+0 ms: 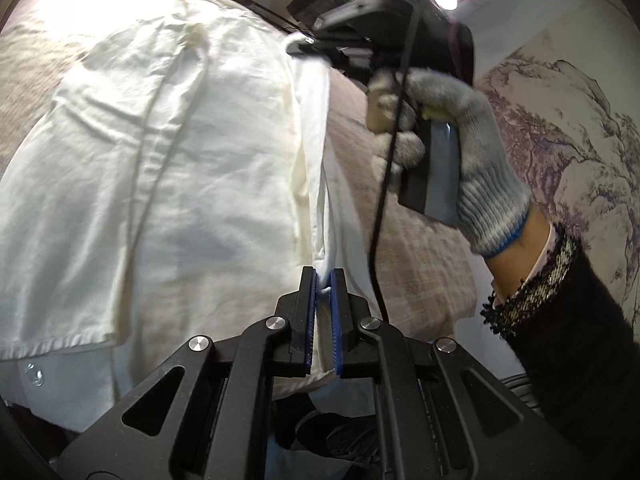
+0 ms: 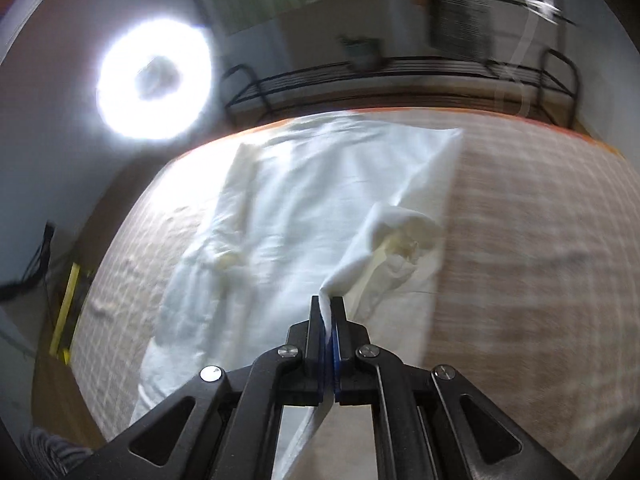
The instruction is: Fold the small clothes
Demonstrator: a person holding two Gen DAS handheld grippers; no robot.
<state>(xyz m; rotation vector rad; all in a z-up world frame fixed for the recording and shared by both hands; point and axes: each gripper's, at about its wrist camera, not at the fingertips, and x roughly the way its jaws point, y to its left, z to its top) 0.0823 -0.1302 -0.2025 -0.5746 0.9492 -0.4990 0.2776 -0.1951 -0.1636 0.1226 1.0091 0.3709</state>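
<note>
Along the shirt's [image 1: 168, 152] right edge, left gripper [image 1: 323, 276] pinches the near end, right gripper [image 2: 328, 306] the far end; both clamp cloth.

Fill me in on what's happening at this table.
A person in knit gloves is folding a white garment on a checked tablecloth, with a handheld gripper in each hand. The left gripper is shut on one edge, the right gripper on another part of the cloth. One side is lifted; the rest lies flat.
</note>
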